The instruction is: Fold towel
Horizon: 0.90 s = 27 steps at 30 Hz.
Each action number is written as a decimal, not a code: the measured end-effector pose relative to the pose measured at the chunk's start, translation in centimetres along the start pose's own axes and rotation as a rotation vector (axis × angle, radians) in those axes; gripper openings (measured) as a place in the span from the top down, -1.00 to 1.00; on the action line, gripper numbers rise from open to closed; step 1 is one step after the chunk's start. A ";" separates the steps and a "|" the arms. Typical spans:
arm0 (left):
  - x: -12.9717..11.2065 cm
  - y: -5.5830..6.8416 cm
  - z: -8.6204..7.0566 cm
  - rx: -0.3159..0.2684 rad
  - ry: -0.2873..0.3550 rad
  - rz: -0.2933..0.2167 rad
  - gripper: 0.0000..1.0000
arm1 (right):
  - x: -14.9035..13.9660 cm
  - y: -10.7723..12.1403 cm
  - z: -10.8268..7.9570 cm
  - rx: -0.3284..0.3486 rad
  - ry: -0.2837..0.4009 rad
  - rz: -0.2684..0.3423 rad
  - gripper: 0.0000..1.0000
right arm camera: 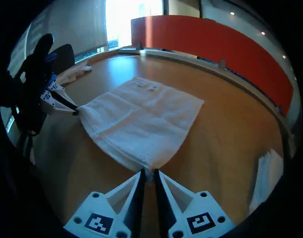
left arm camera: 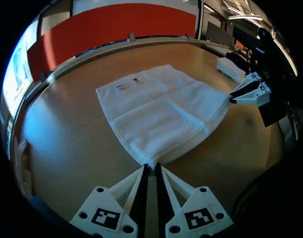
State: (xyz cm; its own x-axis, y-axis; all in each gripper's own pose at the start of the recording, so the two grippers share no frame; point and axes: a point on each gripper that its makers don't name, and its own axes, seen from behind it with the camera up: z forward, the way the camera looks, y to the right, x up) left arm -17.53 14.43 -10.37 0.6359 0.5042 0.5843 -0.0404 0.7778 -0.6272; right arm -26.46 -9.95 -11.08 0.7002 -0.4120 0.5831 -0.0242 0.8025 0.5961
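Wooden table [left arm camera: 64,135] carries the white terry towel [left arm camera: 163,107], flat before the red wall panel [left arm camera: 111,31] and seemingly doubled once. At its corners farthest from that panel, the left gripper [left arm camera: 151,164] and right gripper [right arm camera: 148,171] each pinch cloth; another fold looks due.

a towel [left arm camera: 159,107] is lying flat in the middle of the tabletop [left arm camera: 72,142]. the left gripper [left arm camera: 151,166] is sitting at one corner, the right gripper [right arm camera: 148,171] at the neighbouring corner. a folded stack [left arm camera: 229,68] is lying beyond the right gripper, near the tabletop's edge.
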 end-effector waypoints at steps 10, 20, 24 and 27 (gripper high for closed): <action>2.3 0.1 -2.8 0.013 0.017 -0.024 0.72 | 3.1 -0.2 -3.0 -0.010 0.052 -0.006 0.66; 4.0 0.7 -6.2 0.023 0.016 -0.067 0.73 | 5.9 -0.8 -6.4 -0.013 0.082 -0.016 0.66; 4.3 1.3 -7.4 0.019 0.011 -0.085 0.72 | 6.5 -0.8 -7.5 -0.011 0.081 -0.014 0.66; 4.6 1.7 -8.3 0.016 0.009 -0.096 0.72 | 6.8 -0.9 -8.2 -0.007 0.077 -0.019 0.66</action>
State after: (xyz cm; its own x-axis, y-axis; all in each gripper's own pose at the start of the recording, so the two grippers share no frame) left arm -8.31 14.93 -13.03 0.6444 0.4238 0.6365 0.0084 0.8284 -0.5601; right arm -15.86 -9.91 -12.19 0.7535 -0.3927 0.5272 -0.0059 0.7979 0.6028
